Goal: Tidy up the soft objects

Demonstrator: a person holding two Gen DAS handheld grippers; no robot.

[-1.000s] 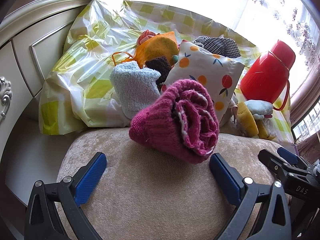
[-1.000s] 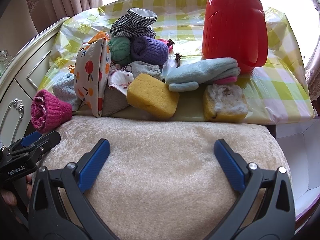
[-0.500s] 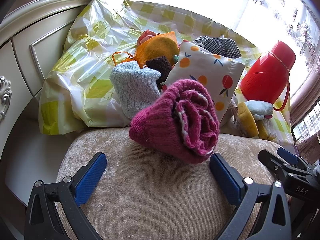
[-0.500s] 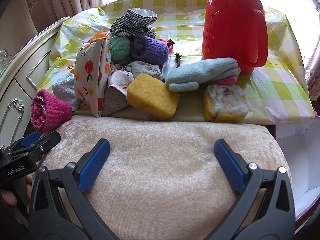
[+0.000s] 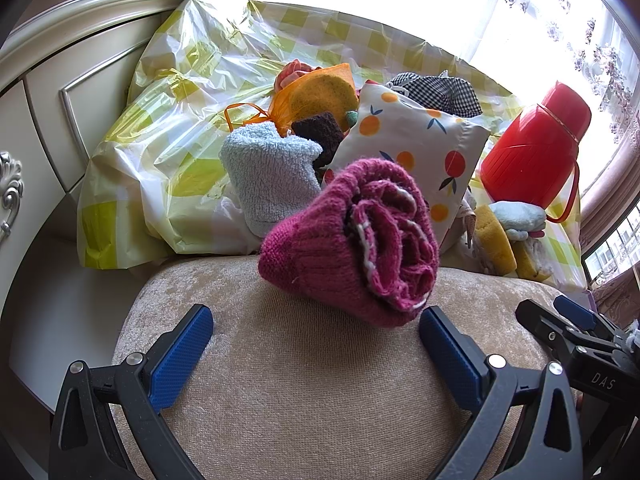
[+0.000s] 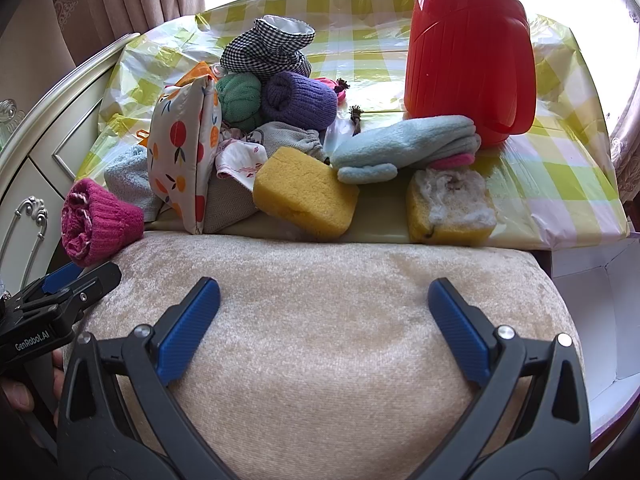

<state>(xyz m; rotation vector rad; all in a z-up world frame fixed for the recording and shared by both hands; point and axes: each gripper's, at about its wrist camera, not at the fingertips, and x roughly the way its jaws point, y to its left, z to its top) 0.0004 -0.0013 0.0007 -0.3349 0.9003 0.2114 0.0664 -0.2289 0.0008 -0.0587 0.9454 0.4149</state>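
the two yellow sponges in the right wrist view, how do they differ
The left sponge shows bare yellow foam; the right sponge has a ragged white layer on top. The left sponge sits turned at an angle, partly tucked under the light blue cloth; the right sponge sits squarer, clear of it. Both are yellow blocks.

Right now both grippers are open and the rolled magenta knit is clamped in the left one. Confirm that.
Not quite. The rolled magenta knit is not clamped: it lies free on the beige cushion, ahead of the left gripper, whose jaws stand wide apart, as the left wrist view shows. The right gripper is open too.
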